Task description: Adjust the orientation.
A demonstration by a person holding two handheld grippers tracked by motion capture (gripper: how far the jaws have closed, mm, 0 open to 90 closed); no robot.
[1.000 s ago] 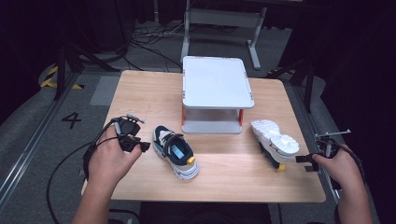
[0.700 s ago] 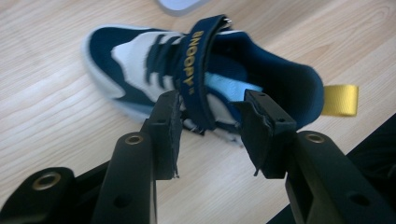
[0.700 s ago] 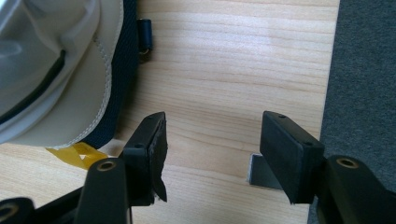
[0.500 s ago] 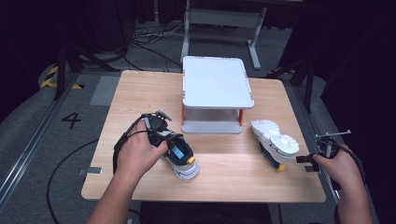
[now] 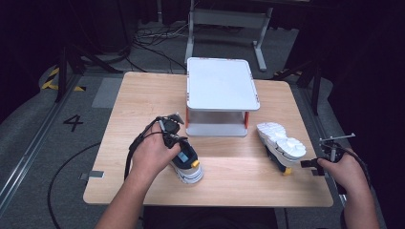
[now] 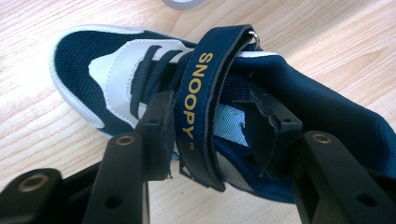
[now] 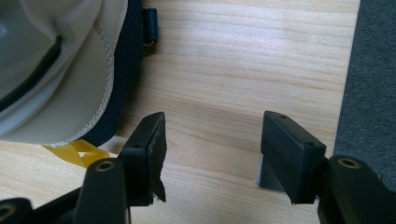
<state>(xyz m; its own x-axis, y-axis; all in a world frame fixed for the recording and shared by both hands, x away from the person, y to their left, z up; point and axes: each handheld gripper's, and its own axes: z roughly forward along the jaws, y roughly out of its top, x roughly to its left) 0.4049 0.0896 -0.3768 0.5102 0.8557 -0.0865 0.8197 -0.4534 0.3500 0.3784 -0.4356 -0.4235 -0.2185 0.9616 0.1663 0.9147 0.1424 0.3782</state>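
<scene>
- High view: a navy shoe (image 5: 187,162) stands upright on the wooden tabletop (image 5: 143,109), in front of the left corner of a white two-tier stand (image 5: 222,93). Its long axis runs on a diagonal, one end toward the stand and the other toward the near edge; which end is the toe is hard to tell here, since the left hand (image 5: 152,153) covers much of it.
- The left gripper (image 5: 173,138) sits at the shoe's far end. A second shoe (image 5: 281,143) lies tipped over to the right of the stand, its pale sole turned up, long axis also on a diagonal. The right gripper (image 5: 313,163) is just beside its near end, held by the right hand (image 5: 341,168) at the tabletop's right edge.
- The floor around is grey carpet with cables, a painted "4" and a metal frame behind.
- Left gripper view: the jaws stand apart on either side of the navy strap (image 6: 201,100) lettered "SNOOPY", one pad against the laces, the other in the shoe's opening. The toe points up-left.
- Right gripper view: the jaws are spread over bare wood, holding nothing, with the tipped shoe's cream sole (image 7: 56,65) and a yellow tab (image 7: 77,151) at the left.
</scene>
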